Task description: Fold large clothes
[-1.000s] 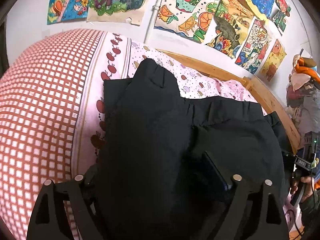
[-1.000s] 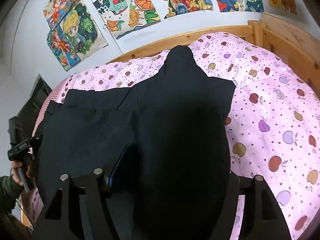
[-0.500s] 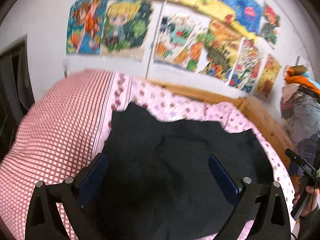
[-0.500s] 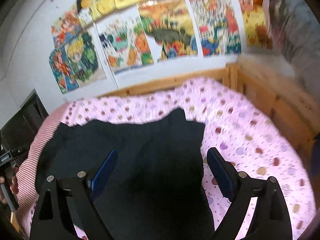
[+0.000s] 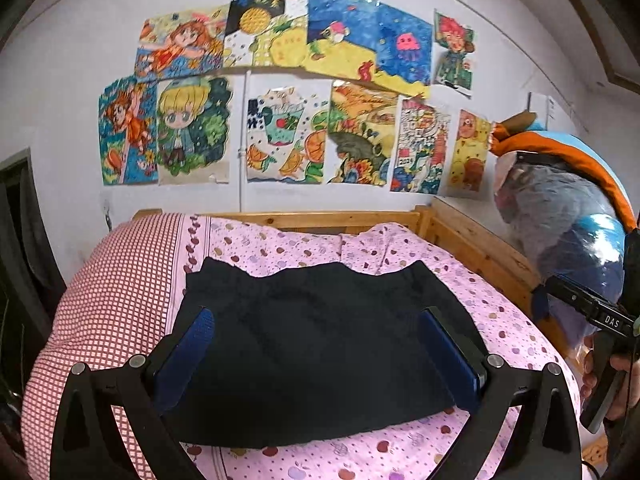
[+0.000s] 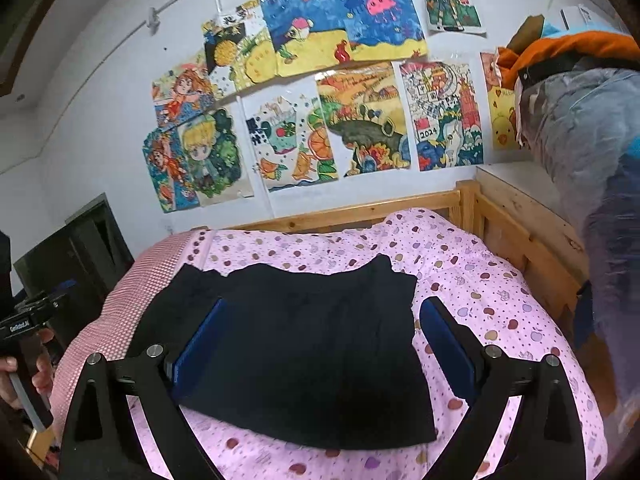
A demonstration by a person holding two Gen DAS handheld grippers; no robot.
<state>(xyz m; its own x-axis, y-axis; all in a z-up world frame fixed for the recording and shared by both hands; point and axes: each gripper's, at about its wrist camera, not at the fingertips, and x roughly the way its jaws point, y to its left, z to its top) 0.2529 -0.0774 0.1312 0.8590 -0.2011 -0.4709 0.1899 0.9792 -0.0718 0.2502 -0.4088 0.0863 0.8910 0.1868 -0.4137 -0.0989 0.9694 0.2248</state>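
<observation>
The folded black garment [image 5: 316, 348] lay flat on the pink apple-print bedspread [image 5: 500, 320], near the bed's checked left part. Above it, the left hand-held gripper [image 5: 318, 354] and the right hand-held gripper [image 6: 320, 344] spread wide, holding nothing.

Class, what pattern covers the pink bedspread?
Small apples and dots on the pink bedspread, clearest in the right wrist view.
</observation>
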